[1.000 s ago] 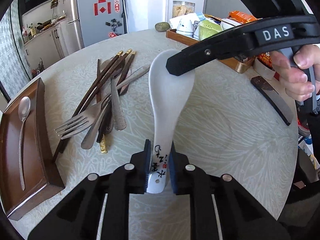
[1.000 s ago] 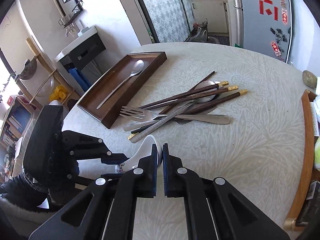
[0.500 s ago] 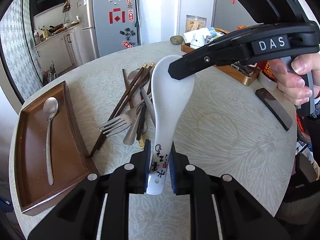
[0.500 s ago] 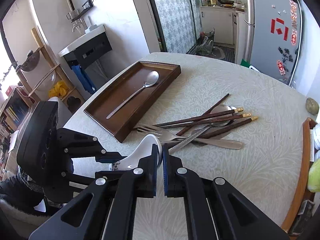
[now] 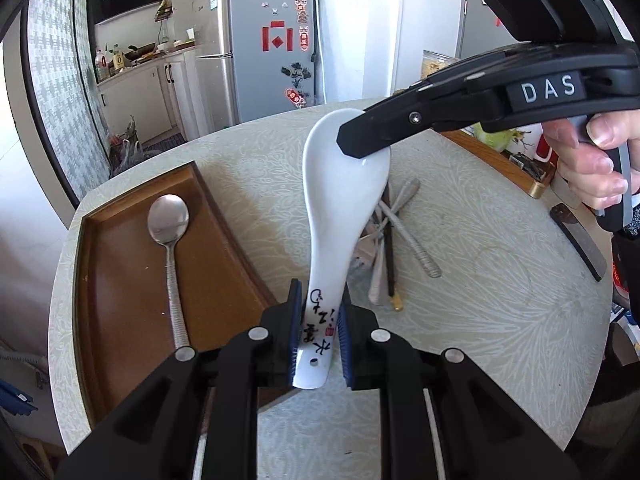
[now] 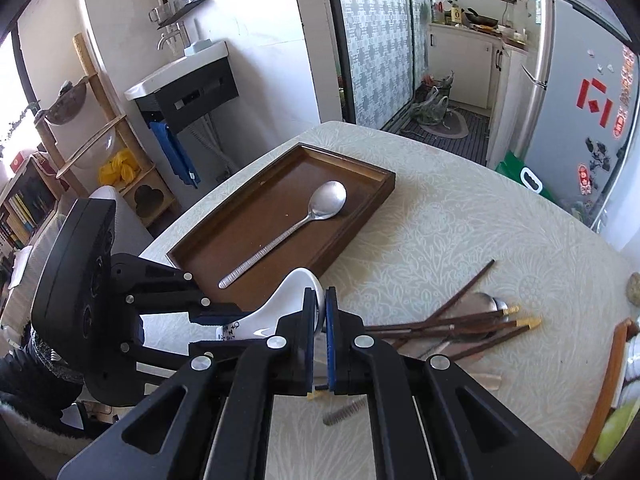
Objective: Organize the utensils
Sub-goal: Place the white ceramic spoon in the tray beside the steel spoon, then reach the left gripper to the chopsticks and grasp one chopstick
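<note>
Left gripper (image 5: 318,330): 2 fingers clenched on handle of white ceramic spoon (image 5: 340,216), held above worktop (image 5: 480,280). Right gripper (image 6: 319,334): fingers pinching spoon bowl rim. Wooden tray (image 6: 360,216) alongside.

- A silver fridge (image 5: 256,52) with red stickers stands beyond the round table (image 5: 480,280).
- White kitchen cabinets (image 5: 144,100) stand left of the fridge.
- A wall-mounted sink (image 6: 184,80) hangs beyond the table.

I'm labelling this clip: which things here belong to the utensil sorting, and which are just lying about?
Job:
white ceramic soup spoon, gripped by the left tongs and right tongs
brown wooden tray
steel spoon in it
loose pile of chopsticks and cutlery

Lying about:
grey fridge
wooden box of clutter
grey stone
</note>
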